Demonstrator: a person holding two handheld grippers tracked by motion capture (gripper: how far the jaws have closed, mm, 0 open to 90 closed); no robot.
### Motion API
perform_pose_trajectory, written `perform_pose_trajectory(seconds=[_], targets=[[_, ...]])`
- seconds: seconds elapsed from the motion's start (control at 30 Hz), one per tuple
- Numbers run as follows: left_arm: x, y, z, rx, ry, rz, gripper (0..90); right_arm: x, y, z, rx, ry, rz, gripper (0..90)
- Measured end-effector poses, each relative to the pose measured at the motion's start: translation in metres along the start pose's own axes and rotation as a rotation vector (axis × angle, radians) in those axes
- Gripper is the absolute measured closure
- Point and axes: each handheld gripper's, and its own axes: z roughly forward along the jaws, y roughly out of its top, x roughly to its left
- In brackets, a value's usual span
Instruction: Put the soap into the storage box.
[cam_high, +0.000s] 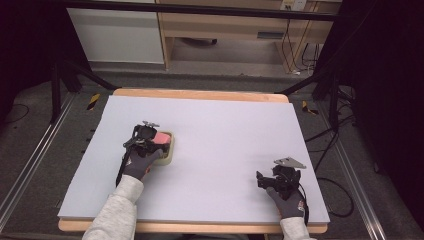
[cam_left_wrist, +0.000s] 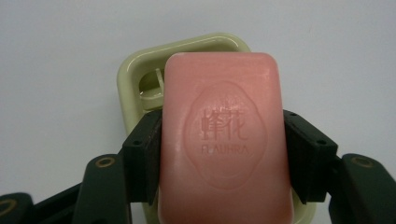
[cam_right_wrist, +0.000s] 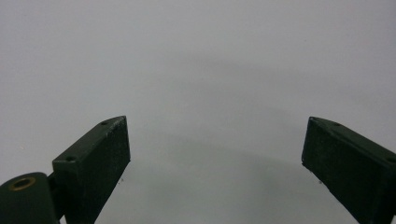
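A pink bar of soap with an embossed oval stamp sits between the jaws of my left gripper, which is shut on its two long sides. Under and behind the soap lies a pale green soap dish on the table. From above, the soap and the dish show at the table's left, with my left gripper over them. My right gripper rests near the front right of the table, open, with only grey surface between its jaws.
The table is covered by a light grey mat with a wooden edge at the back. Dark floor, metal rails and cables surround the table; wooden furniture stands beyond it.
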Motion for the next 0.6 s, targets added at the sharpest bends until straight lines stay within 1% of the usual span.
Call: perform_pose_trajectory(seconds=[0.3, 0.6], targets=[[0.0010, -0.0008, 0.0020, -0.003, 0.004, -0.008, 37.4, 0.0001, 0.0000, 0.0000, 0.000, 0.000, 0.000, 8.1], [0.0003, -0.0017, 0.0056, 0.008, 0.007, -0.009, 37.4, 0.0002, 0.0000, 0.0001, 0.001, 0.000, 0.000, 8.1]])
